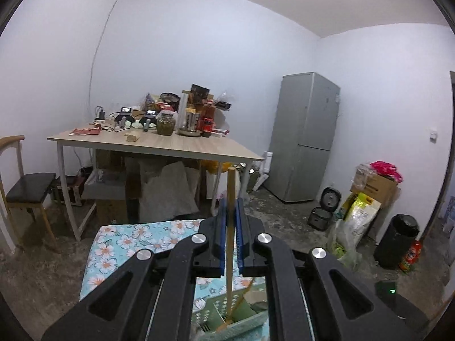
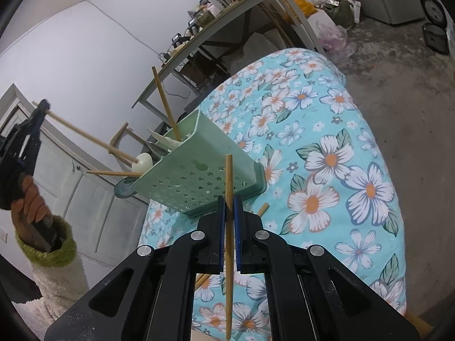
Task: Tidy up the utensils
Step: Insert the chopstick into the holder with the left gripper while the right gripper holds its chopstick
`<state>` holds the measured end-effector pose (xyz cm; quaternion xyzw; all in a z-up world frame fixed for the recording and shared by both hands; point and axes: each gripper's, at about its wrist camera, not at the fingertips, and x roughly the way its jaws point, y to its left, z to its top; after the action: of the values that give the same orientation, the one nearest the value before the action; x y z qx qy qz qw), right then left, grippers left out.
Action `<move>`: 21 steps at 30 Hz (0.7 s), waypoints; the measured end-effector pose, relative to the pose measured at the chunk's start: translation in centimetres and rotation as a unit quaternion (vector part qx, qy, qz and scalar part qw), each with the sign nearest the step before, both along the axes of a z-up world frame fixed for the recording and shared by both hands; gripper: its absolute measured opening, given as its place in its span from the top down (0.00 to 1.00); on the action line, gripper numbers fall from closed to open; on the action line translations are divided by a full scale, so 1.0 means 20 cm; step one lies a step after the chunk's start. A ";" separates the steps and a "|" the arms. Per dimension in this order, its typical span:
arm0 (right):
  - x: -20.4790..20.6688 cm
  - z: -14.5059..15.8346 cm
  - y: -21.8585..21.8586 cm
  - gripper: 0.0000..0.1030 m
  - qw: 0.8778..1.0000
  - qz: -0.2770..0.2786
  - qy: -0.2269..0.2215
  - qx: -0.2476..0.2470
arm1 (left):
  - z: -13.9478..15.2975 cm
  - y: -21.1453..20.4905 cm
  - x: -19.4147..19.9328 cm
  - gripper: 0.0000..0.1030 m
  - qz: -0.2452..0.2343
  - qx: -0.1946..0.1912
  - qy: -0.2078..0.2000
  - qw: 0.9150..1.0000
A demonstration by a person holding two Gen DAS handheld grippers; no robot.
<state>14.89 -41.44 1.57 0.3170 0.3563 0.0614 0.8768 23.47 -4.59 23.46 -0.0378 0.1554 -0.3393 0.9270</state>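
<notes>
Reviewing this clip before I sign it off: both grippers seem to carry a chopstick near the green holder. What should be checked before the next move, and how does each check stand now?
1. Left gripper shut on its chopstick: ok.
2. Right gripper shut on its own chopstick: ok.
3. Left chopstick's lower end inside the green utensil holder: ok; it reaches in beside a white spoon.
4. Holder standing steady on the floral cloth: cannot tell.
5. Room in the holder for the right chopstick: cannot tell; the opening faces away.
6. No loose utensils left on the cloth: not ok; a wooden stick end lies beside the holder.
</notes>
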 end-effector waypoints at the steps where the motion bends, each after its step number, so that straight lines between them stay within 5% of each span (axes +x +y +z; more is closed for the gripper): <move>1: 0.00 0.00 0.00 0.96 1.000 0.000 0.000 0.000 | -0.02 -0.01 0.02 0.95 0.000 0.002 0.004 1.000; 15: 0.00 0.00 0.00 0.96 1.000 0.001 0.001 -0.001 | -0.42 -0.19 0.20 0.94 0.009 0.034 0.050 0.998; 21: 0.00 0.01 0.01 0.96 1.000 0.004 -0.005 -0.005 | -0.45 -0.16 0.18 0.70 0.021 0.031 0.048 0.998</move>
<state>14.94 -41.29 1.83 0.3106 0.3535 0.0640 0.8800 27.06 -7.80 14.47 -0.0289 0.2091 -0.3130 0.9260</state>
